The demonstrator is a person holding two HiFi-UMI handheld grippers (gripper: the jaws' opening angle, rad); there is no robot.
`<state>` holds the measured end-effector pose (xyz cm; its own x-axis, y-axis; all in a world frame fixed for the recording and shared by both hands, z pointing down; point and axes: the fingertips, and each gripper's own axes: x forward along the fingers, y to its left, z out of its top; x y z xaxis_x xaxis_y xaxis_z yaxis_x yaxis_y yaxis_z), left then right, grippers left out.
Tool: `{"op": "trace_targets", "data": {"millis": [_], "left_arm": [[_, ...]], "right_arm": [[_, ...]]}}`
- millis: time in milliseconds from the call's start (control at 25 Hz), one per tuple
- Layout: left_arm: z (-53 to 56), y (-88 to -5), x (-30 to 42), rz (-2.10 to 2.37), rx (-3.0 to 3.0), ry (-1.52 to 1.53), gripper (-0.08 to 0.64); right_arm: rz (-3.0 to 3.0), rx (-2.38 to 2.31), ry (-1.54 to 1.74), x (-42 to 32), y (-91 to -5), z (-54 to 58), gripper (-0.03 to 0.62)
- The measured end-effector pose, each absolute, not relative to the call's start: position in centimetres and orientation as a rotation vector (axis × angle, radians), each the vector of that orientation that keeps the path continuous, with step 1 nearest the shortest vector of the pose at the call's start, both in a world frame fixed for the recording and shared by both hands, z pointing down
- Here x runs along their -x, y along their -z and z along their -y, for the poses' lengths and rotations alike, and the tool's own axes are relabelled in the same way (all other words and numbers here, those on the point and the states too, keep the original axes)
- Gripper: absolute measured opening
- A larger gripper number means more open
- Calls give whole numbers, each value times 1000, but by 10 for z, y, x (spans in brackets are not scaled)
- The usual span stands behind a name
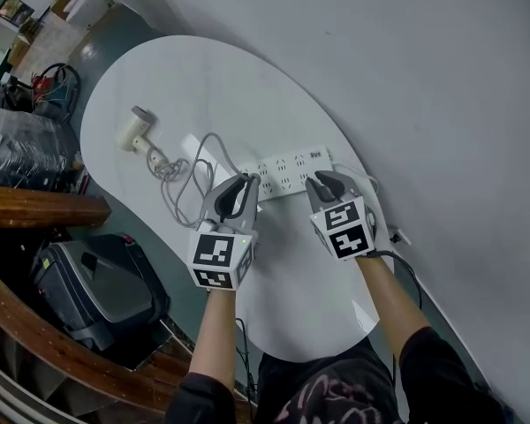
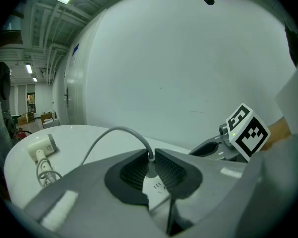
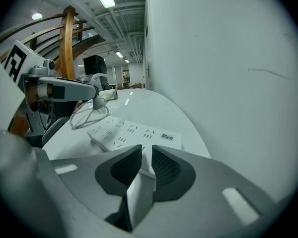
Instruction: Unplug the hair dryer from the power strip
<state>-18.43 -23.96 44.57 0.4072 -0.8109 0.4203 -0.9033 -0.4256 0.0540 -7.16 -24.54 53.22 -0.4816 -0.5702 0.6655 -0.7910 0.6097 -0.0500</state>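
Grip looks set — left gripper [image 1: 244,182] fingers clamp the plug [image 2: 151,168] at the strip's [image 1: 287,168] 9 o'clock end, right gripper [image 1: 321,181] fingers pinch its 3 o'clock end. Next — pull the plug straight out.

Your R gripper [image 3: 142,163] hangs over the near end of the white pwr strip [image 3: 124,133]. Jaws sit a narrow gap apart w/ white showing between; can't tell if the pads press on it. Strip lies on the white table [image 3: 159,108], beside the wall [image 3: 228,83]. Far left, your L gripper [image 3: 95,97] meets the plug [image 3: 96,104], w/ cord [image 3: 84,117] looped by the strip.
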Motion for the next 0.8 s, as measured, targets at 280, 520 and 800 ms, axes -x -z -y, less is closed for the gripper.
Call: {"op": "trace_targets", "data": {"millis": [280,520,800], "left_arm": [[235,-445,186,1514,-2386,-473,48],[230,-444,192,1535,-2365,-462,48],[224,-442,197,1564,-2356,-458,48]], "right_arm": [[2226,-1115,-462,62,-525,246,55],[2242,-1139,-446,62,-519,243,21],[2266,-1133,-441,65,-511,238,21]]}}
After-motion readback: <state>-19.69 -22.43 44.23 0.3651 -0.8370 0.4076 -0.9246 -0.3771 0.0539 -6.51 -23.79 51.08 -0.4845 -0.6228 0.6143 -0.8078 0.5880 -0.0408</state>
